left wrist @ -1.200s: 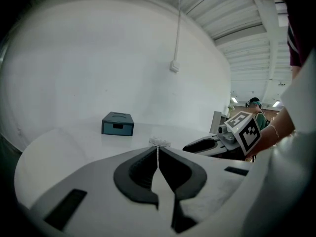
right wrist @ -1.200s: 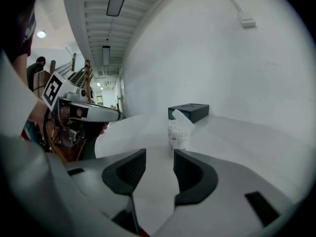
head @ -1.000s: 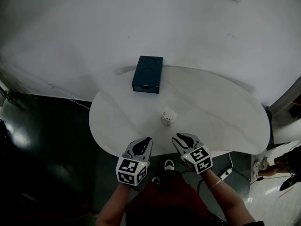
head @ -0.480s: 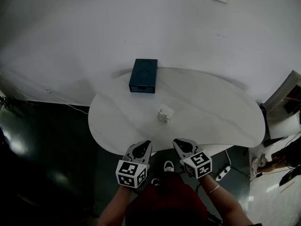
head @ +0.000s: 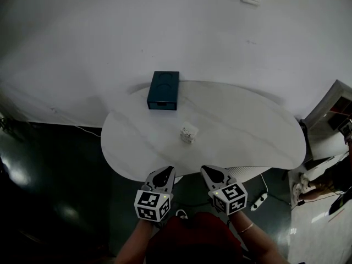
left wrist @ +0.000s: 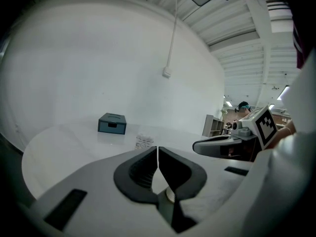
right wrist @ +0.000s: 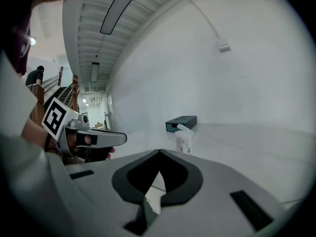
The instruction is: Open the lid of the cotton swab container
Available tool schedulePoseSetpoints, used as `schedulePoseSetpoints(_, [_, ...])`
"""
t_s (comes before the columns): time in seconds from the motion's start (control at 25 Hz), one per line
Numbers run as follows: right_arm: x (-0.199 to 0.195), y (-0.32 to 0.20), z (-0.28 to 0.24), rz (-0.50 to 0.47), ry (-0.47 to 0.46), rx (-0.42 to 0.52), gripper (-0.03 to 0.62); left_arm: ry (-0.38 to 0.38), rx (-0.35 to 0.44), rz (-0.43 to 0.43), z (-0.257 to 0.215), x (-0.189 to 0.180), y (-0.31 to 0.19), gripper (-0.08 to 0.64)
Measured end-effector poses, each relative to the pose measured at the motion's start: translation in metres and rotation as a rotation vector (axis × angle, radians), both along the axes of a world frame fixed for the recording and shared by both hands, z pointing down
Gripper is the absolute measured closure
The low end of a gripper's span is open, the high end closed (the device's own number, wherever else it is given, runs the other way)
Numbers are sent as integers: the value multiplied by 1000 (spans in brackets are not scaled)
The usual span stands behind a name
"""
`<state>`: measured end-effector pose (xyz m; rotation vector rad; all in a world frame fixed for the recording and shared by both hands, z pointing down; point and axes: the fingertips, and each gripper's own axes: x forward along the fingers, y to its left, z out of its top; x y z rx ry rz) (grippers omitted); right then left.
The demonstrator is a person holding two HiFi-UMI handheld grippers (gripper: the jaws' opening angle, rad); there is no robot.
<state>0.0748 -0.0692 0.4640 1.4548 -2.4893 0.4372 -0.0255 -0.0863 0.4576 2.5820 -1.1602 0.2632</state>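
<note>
The cotton swab container (head: 188, 133), small, clear and filled with white swabs, stands near the middle of the round white table (head: 247, 136). In the right gripper view the container (right wrist: 184, 139) has a white flap standing up at its top. Both grippers hang off the table's near edge, well short of the container. My left gripper (head: 163, 174) is shut and empty; its jaws (left wrist: 157, 148) meet. The jaws of my right gripper (head: 208, 172) have just been closing and now meet (right wrist: 159, 152) with nothing between them.
A dark teal box (head: 163, 91) sits at the table's far edge, by the white wall. A power strip (head: 257, 202) lies on the dark floor at the right. Each gripper shows in the other's view: the right gripper (left wrist: 217, 144) and the left gripper (right wrist: 98, 138).
Both grippers have drawn back from over the table's front edge toward the person. The right jaws have closed. The container and the box have not moved on the table.
</note>
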Motion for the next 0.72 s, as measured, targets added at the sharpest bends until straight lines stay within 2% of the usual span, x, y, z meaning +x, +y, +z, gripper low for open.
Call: schedulePoseSetpoints(0.72, [22,31,-17,72,-15,70,577,-28,32,-75,-9,-12,29,528])
